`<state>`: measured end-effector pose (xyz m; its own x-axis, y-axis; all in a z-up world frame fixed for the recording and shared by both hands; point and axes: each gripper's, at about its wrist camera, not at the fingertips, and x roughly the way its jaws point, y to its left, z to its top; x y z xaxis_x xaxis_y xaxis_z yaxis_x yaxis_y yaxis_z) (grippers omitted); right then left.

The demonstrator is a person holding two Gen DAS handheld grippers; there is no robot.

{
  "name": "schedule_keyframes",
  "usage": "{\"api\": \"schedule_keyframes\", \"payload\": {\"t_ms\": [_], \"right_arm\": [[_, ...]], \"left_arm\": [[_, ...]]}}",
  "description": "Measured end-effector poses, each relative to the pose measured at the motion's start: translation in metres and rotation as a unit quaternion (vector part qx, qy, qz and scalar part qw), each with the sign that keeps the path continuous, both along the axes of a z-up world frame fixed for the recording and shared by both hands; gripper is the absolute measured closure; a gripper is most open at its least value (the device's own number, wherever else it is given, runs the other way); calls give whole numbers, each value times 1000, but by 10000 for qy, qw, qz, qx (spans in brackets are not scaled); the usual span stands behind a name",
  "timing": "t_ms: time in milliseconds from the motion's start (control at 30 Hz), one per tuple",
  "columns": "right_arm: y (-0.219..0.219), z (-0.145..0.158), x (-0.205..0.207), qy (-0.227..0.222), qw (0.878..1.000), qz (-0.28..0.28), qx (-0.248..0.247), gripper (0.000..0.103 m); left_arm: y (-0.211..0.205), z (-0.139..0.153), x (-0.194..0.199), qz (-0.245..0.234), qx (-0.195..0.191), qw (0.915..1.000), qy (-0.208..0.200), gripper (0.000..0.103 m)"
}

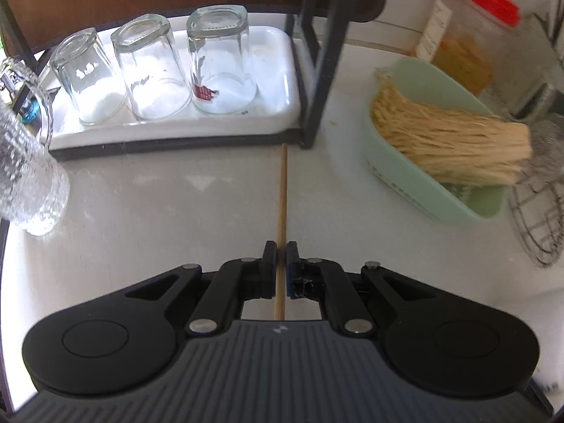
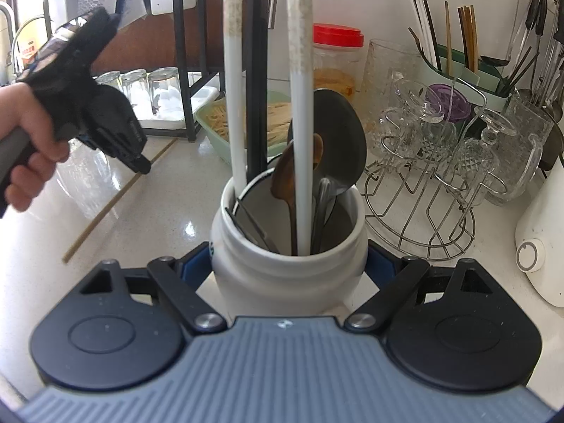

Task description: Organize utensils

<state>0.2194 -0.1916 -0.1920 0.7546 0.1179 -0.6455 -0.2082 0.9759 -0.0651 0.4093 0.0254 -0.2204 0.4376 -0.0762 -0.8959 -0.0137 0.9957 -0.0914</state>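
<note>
Left wrist view: I saw my left gripper [image 1: 281, 269] with its fingers squeezed almost together on a thin wooden chopstick [image 1: 282, 208]. The stick ran straight out between them, over the white surface [image 1: 176, 194].
Right wrist view: my right gripper [image 2: 289, 268] had its fingers spread wide around a white jar [image 2: 287, 268], one finger on each side. I could not tell if they pressed on it.
Chopstick: in the right wrist view it lay slanted on the surface, with my left gripper at its far end. I judged it was gripped but not yet lifted.
Done so far: I judged the jar was already partly filled. It held two long white handles, a dark flat turner, a wooden spoon and some grey metal pieces.
Left to do: I judged the chopstick still had to go into a holder. I could not say which one.
Green tub: a pale green tub [image 1: 437, 151] sat near the chopstick. A bundle of thin pale sticks lay inside it.
White tray: a white tray [image 1: 169, 128] held three clear glasses [image 1: 151, 67], all upside down.
Back holder: a pale green holder [image 2: 454, 67] by the wall had more chopsticks standing in it.
Wire rack: a wire rack [image 2: 419, 218] held clear glass cups.
Red-lid jar: a red-lid jar [image 2: 336, 60] stood behind the white jar, with something yellow inside.
</note>
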Motion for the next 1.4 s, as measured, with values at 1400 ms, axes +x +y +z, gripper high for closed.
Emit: {"api": "schedule_keyframes", "payload": {"t_ms": [1400], "right_arm": [[-4,-5,-7,-285,9994,198,90,12]], "left_arm": [[-46,269,-173,-1101,-1508,9425,-2773,98]]}}
